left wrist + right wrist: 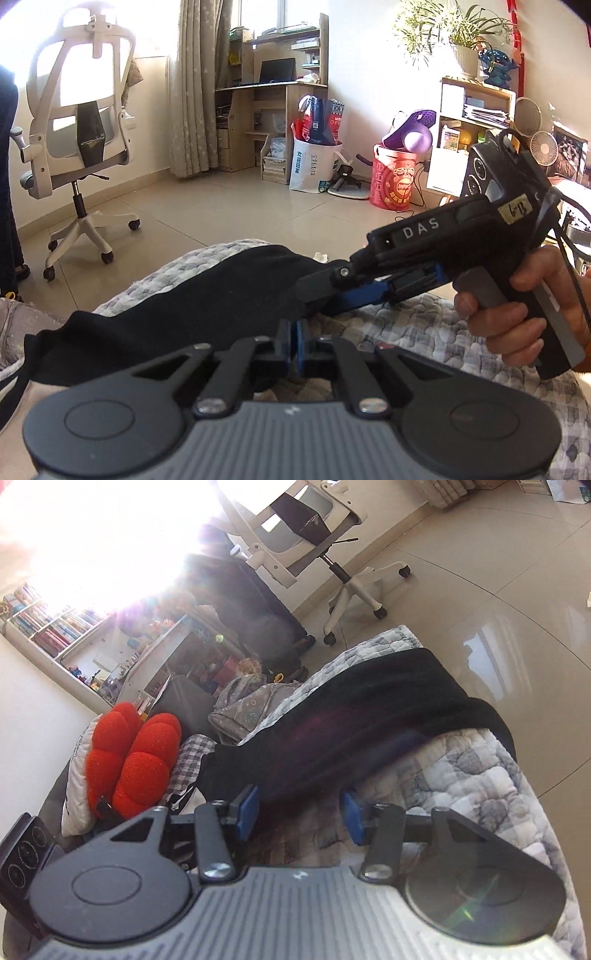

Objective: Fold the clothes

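A black garment [207, 306] – dark, soft knit or fleece, no print visible – lies stretched in a long band across a grey-and-white quilt [406, 325]. It is loosely bunched rather than flat, with rounded folds along its length. Its far end [491, 716] droops over the quilt's edge toward the floor – its near end [229, 760] sits beside checked fabric.

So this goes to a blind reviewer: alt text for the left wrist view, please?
The shut left claw pinches a black knit garment on a grey quilted blanket; the right claw reaches in beside it.
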The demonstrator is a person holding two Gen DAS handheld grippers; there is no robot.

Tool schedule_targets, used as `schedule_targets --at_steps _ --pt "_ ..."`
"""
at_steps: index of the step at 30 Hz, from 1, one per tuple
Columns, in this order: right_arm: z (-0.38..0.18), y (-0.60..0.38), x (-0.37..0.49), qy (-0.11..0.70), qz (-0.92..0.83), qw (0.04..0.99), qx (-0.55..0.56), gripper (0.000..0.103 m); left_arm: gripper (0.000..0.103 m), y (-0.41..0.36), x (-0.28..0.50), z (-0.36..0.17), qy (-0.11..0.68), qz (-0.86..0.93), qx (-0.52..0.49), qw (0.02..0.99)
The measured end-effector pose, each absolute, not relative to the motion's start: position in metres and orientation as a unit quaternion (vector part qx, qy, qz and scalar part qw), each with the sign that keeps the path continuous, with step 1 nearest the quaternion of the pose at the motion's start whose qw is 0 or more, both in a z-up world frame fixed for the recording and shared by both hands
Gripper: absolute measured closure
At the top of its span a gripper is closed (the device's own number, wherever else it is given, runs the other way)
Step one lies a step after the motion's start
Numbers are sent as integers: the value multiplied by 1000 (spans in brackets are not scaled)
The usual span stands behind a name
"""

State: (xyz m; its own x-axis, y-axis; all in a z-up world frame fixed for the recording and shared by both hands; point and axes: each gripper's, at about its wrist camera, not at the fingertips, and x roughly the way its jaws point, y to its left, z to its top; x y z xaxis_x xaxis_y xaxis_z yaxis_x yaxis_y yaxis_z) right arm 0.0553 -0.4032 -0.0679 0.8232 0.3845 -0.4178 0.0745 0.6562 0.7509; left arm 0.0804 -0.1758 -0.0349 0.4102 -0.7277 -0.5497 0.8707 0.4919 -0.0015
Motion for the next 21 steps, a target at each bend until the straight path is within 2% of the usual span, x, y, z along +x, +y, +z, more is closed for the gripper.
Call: schedule_targets --at_steps 3,7,13,16,17,18,21 --pt "-69 -412 50 268 43 867 417 76 100 -179 76 -41 252 -485 161 822" --pt "-70 -424 42 247 -18 867 433 90 100 -183 75 -49 261 -482 171 818" --pt "-73 -442 31 212 -111 860 452 94 98 -183 78 -55 268 -480 163 819" --pt "-71 -445 28 215 -143 859 442 92 81 -178 75 -50 269 -480 160 819" --pt "-69 -444 27 217 -154 861 432 91 72 -172 73 -47 267 -477 158 822" --pt "-67 -443 25 220 -165 864 422 84 65 -166 71 -44 265 -474 156 825" --pt "-58 -439 19 229 -173 870 400 84 54 -148 66 -34 260 -464 151 833"
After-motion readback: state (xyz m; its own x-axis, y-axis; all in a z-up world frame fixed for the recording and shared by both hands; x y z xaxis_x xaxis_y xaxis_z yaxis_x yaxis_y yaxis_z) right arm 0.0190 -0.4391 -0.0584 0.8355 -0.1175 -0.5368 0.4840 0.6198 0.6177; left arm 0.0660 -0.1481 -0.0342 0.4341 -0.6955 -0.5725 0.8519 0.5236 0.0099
